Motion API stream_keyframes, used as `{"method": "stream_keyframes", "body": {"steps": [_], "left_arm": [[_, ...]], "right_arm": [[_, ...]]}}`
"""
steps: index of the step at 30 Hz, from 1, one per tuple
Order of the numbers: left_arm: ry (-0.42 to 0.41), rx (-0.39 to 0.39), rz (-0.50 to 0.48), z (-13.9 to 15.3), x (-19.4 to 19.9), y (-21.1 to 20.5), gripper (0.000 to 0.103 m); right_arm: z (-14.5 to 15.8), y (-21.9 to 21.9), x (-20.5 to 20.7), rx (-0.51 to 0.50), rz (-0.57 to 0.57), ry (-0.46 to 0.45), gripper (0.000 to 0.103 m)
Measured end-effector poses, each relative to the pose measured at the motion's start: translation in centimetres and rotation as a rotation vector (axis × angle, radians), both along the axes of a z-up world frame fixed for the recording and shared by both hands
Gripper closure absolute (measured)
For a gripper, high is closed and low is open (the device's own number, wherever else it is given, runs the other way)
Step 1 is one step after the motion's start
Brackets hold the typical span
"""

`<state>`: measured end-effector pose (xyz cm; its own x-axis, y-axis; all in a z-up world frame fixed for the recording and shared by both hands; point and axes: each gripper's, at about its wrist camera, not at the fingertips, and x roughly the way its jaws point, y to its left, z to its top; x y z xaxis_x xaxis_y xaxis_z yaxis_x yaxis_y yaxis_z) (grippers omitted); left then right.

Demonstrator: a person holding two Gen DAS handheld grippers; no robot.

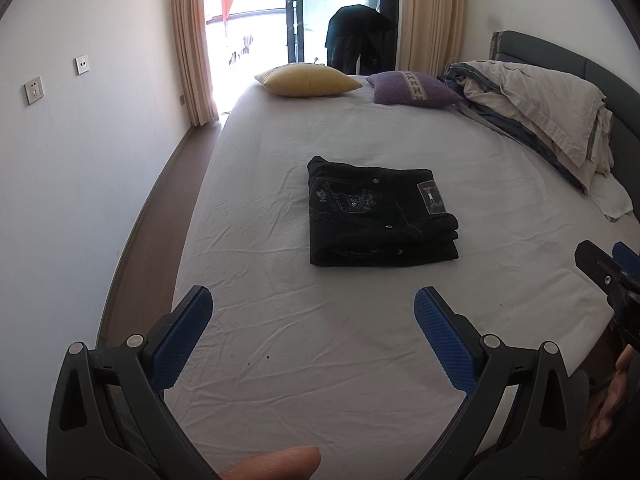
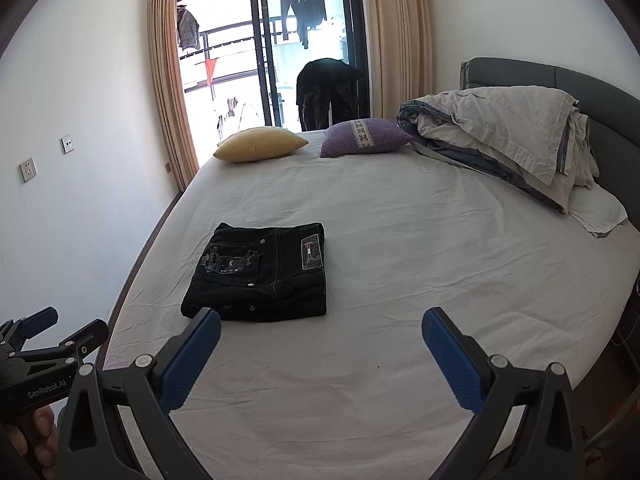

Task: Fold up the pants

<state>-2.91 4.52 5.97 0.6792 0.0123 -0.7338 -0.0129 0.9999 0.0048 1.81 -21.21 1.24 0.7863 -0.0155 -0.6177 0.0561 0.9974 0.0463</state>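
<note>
Black pants (image 1: 380,214) lie folded into a compact, stacked rectangle on the bed (image 1: 360,360), resting flat on the white sheet toward its near, window-side half. In the left wrist view the bundle's longer side runs left to right, the layered folds face the cameras, and the embroidered back pocket and label patch face up. Both grippers hover above the sheet short of the bundle, well apart from it and touching nothing. The left gripper (image 1: 312,312) has its blue fingers (image 1: 444,344) spread wide with only sheet between them; the right gripper (image 2: 320,336) is likewise wide and holds nothing, one finger overlapping the pants' near corner in its own view. Beyond the pants, a yellow pillow (image 1: 308,79) and a purple pillow (image 1: 414,88) sit at the far edge, a crumpled duvet (image 1: 536,108) against the headboard (image 1: 560,50).
</note>
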Motion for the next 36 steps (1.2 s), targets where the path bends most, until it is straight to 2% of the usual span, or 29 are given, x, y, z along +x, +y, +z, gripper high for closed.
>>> {"method": "stream_keyframes", "body": {"steps": [15,36], "left_arm": [[0.063,-0.007,0.006,-2.5,1.9,0.7,0.0],[0.072,-0.007,0.01,-3.2,2.2,0.5,0.0]], "right_arm": [[-0.8,2.3,0.1,-0.033,0.055,0.023,0.0],[-1.1,3.0,0.1,-0.036,0.069,0.038,0.0]]}}
